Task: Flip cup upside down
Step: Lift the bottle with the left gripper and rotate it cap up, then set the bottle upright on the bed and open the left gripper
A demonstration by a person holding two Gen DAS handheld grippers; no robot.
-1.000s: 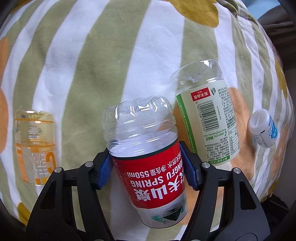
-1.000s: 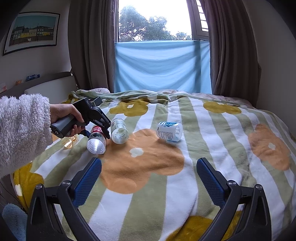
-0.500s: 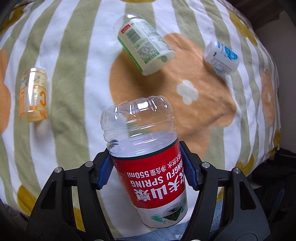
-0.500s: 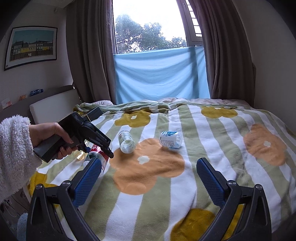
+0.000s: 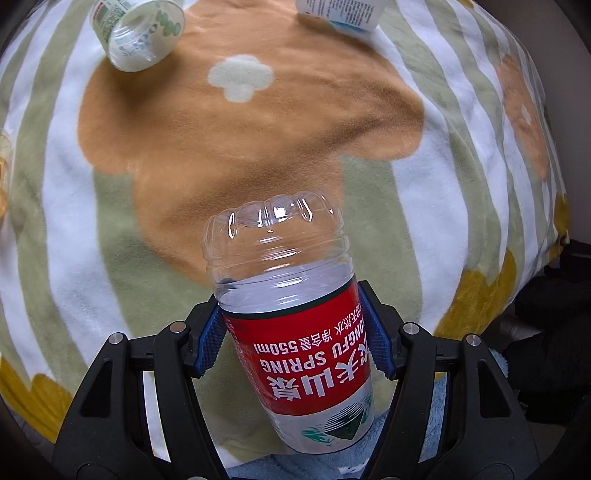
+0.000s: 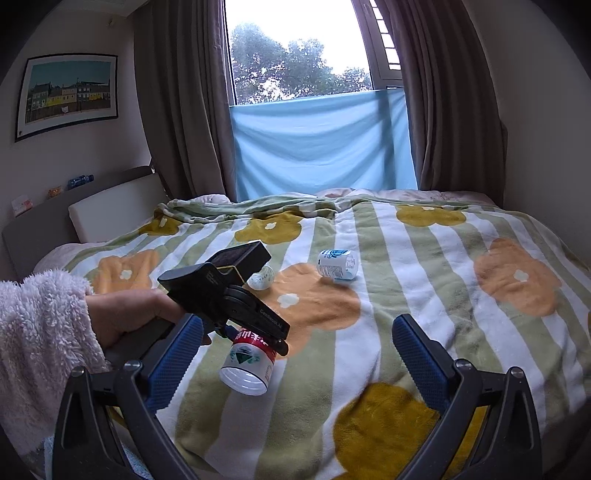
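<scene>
Red-labelled cup point(image 5: 295, 343) tilted, closed base pointing away.

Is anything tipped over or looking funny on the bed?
Yes. Two cups lie tipped on their sides on the blanket: the green-label cup and the blue-label cup. The red-label cup hangs tilted in the left claw, off the bed.

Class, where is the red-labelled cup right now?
The red-labelled cup is clamped in the left tool, held above the blanket's near edge, open end toward the person.
</scene>
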